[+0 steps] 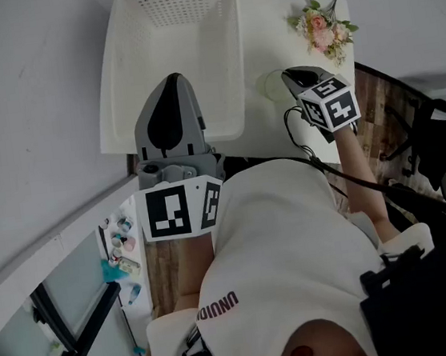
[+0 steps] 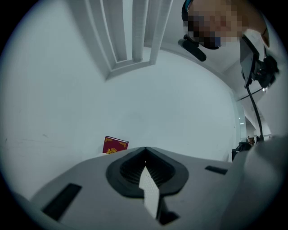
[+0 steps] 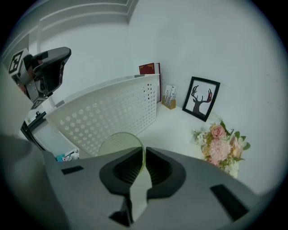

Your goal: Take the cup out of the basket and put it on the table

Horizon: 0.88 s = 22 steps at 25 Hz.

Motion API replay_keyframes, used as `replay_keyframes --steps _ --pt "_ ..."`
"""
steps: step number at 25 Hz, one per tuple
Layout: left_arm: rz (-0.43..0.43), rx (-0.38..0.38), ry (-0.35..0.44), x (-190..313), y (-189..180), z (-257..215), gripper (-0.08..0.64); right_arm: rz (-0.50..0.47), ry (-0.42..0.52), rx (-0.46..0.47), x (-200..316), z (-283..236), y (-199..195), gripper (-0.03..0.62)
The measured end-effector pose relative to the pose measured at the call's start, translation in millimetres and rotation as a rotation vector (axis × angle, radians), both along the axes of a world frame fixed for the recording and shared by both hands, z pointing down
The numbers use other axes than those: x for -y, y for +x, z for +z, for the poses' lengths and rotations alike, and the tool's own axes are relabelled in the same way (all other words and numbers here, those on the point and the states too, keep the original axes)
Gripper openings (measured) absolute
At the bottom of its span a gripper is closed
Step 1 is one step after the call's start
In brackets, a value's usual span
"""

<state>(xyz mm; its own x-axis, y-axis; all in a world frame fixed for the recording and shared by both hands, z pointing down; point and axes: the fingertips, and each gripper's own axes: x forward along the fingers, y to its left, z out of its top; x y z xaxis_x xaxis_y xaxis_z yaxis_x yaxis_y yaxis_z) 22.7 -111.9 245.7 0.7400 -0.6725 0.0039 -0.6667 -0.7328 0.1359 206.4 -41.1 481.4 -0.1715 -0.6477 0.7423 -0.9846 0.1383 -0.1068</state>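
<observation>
**Writing and marks.** The only lettering is a dark red word on the person's shirt (image 1: 217, 305), lower centre of the head view. It appears upside down and cannot be read with certainty. A red book (image 2: 115, 146) stands against the wall and bears a gold ornament but no legible title. The framed picture (image 3: 201, 98), at right of centre in the right gripper view, shows a black deer head and no text. Beside it, a small stand (image 3: 169, 96) carries print too small to read. Each marker cube (image 1: 329, 105) shows black-and-white square patterns only.

**Hand-held grippers.** The right hand-held gripper (image 3: 143, 150) has its jaws nearly together, clamped on the thin wall of a pale green translucent cup (image 3: 118, 141). The cup is outside the basket (image 3: 112, 117), just beside its perforated side wall and over the white tabletop (image 1: 266, 132). In the head view the cup lies right of centre in the upper half, between the basket and the flowers (image 1: 322, 30). Whether its base touches the tabletop cannot be told. The left hand-held gripper (image 2: 145, 150) has its jaws closed together with nothing between them. In the head view it sits at centre, over the basket's near rim.
</observation>
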Motion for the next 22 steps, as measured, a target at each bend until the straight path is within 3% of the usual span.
replay_keyframes --steps 22 --pt "0.004 0.014 -0.004 5.3 4.7 1.5 0.012 -0.032 -0.101 -0.002 5.2 29.7 -5.1 0.037"
